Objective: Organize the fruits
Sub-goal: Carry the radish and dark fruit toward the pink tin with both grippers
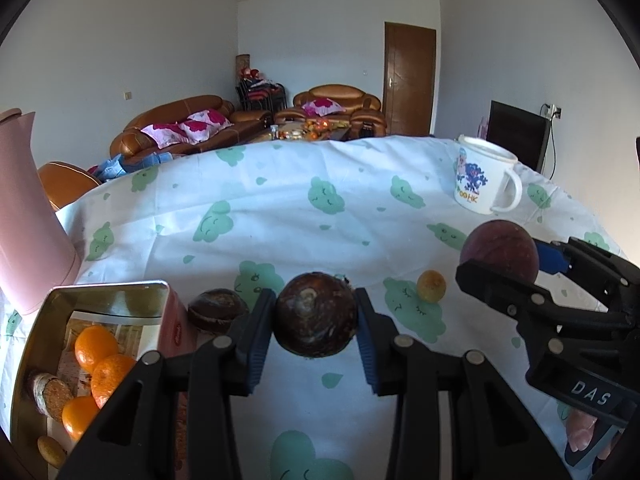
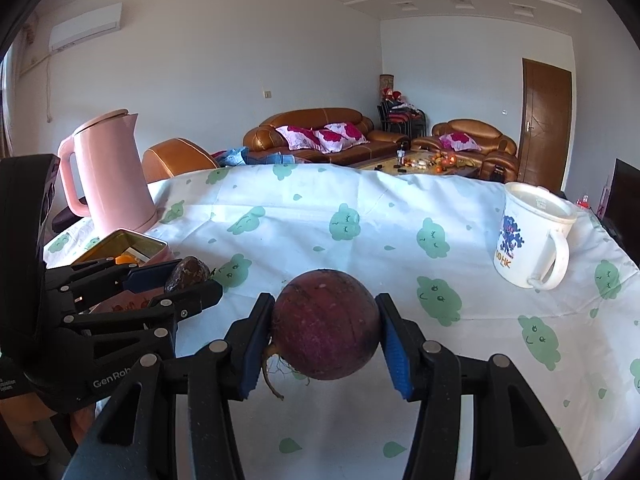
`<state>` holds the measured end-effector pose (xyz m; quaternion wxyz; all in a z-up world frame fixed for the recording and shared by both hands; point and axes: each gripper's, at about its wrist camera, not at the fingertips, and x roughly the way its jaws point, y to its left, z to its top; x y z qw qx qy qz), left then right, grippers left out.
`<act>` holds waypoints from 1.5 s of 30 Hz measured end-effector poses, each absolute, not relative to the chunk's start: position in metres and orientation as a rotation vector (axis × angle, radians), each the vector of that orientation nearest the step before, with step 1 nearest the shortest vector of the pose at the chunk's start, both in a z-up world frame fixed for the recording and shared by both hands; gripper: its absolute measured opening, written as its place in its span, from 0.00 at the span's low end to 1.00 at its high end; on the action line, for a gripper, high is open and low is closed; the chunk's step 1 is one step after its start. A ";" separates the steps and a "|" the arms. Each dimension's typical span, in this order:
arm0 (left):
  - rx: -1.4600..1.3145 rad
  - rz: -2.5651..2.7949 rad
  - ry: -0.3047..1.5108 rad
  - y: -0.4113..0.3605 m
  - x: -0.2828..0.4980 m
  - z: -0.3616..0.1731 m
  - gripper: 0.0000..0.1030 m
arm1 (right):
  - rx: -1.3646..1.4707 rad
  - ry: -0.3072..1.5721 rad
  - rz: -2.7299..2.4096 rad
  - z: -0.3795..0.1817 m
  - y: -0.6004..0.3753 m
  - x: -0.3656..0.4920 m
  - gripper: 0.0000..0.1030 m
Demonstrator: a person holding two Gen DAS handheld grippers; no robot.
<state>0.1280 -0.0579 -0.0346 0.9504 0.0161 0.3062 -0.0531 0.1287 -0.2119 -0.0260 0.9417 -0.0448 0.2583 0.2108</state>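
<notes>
- Judging from the open tin (image 1: 108, 292) at the left of the desk (image 1: 280, 216), the sorting is partly done: three oranges (image 1: 98, 364) and a small yellow fruit (image 1: 50, 450) are already seen inside it.
- A dark brown fruit (image 1: 316, 314) is pinched between the pads of the left claw (image 1: 316, 332), held just beside the tin.
- A purple round fruit (image 2: 325, 326) with a rootlet is clamped in the right claw (image 2: 325, 340), above the cloth.
- Left on the desk are another brown fruit (image 1: 218, 308), touching the tin, and a small yellow one (image 1: 431, 286).
- Only the left view shows the tin's contents and both loose fruits; the pink kettle (image 2: 112, 176) is shown whole only in the right view.
</notes>
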 end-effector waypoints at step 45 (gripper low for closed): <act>0.039 -0.050 0.431 -0.054 0.095 -0.018 0.39 | -0.083 0.369 0.448 -0.014 -0.220 0.102 0.51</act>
